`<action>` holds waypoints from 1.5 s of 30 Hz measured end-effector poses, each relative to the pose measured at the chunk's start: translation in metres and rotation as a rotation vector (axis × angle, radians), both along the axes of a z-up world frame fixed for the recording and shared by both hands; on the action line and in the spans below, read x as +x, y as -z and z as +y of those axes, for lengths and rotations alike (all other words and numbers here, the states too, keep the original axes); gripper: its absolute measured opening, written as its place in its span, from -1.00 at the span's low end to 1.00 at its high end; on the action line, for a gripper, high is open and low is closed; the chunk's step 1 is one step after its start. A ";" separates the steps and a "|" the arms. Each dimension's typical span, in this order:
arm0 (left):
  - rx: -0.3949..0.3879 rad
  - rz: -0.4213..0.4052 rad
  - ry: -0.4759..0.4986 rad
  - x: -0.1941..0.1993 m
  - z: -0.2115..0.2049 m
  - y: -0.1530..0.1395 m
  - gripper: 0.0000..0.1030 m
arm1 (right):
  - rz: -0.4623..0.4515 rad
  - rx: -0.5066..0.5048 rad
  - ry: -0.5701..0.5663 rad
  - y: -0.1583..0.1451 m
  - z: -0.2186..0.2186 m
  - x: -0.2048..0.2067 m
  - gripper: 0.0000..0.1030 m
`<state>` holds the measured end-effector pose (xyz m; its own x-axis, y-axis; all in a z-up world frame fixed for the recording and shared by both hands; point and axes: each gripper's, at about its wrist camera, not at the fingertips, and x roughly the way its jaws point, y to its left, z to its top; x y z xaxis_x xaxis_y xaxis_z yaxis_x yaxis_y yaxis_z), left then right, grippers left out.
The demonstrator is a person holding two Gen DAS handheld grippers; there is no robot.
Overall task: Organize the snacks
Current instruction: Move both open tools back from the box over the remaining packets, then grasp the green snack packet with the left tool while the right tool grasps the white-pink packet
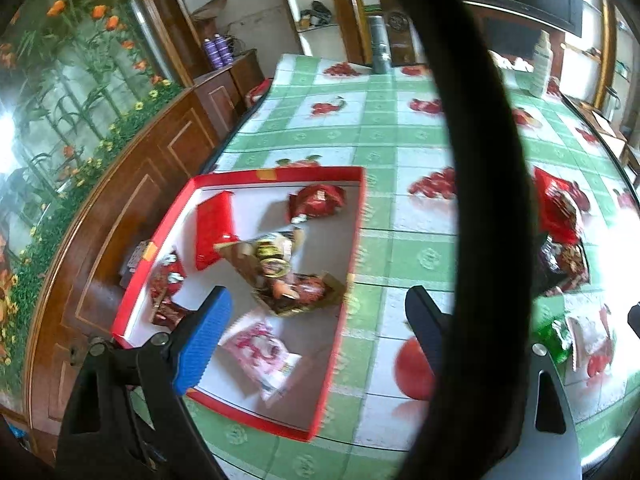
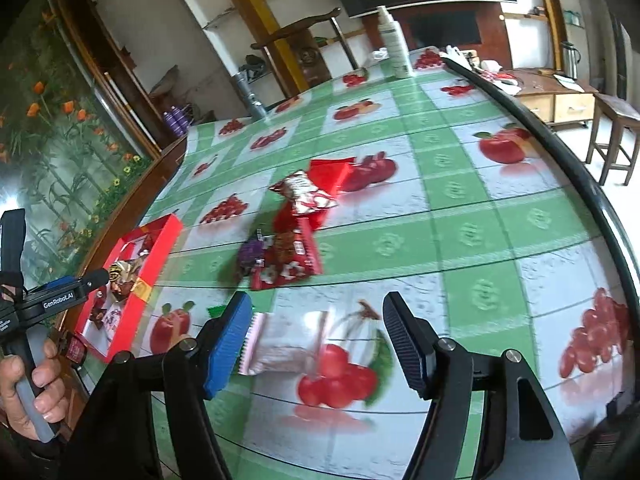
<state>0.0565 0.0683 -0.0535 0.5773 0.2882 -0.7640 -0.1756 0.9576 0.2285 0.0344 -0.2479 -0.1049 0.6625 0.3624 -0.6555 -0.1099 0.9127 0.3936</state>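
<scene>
A red box (image 1: 280, 174) with a white inside lies at the table's left edge and holds several snack packets, among them a red one (image 1: 214, 228), a brown and gold one (image 1: 280, 276) and a pink one (image 1: 260, 352). My left gripper (image 1: 314, 332) hovers open above the box's near right part, nothing between its fingers. In the right wrist view a pale pink packet (image 2: 288, 344) lies on the tablecloth between the fingers of my right gripper (image 2: 318, 344). It lies by the blue pad (image 2: 230, 344), while the black pad stands apart, so the gripper is open. Loose snacks (image 2: 288, 256) lie beyond.
A black cable (image 1: 472, 160) loops across the left wrist view. A green packet (image 1: 552, 332) and red packets (image 1: 560, 216) lie right of the box. A white bottle (image 2: 394, 44) and a grey can (image 2: 250, 98) stand at the far end. The table's dark rim (image 2: 560, 148) curves right, stool (image 2: 616, 136) beyond.
</scene>
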 end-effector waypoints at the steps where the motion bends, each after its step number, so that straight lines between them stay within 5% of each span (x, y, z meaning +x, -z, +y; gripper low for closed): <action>1: -0.001 0.007 0.011 0.000 -0.005 0.002 0.72 | 0.000 -0.007 0.004 0.000 -0.002 -0.001 0.33; 13: -0.045 0.105 0.178 0.000 -0.070 0.030 0.72 | 0.032 -0.032 -0.070 0.012 0.001 -0.011 0.34; 23: -0.049 0.136 0.186 -0.001 -0.073 0.039 0.72 | 0.045 -0.163 -0.191 0.017 0.044 -0.002 0.34; 40: -0.116 0.178 0.282 0.012 -0.109 0.048 0.72 | 0.147 -0.328 -0.215 0.024 0.069 0.020 0.38; 41: -0.113 0.177 0.279 0.012 -0.109 0.048 0.72 | 0.151 -0.331 -0.217 0.024 0.069 0.021 0.34; 45: -0.130 0.191 0.292 0.013 -0.111 0.049 0.72 | 0.140 -0.316 -0.187 0.023 0.055 0.021 -0.51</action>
<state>0.0700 -0.0428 -0.1027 0.4640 0.0263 -0.8854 0.1434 0.9842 0.1044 0.0552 -0.1927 -0.1278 0.5007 0.2340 -0.8334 -0.2509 0.9607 0.1190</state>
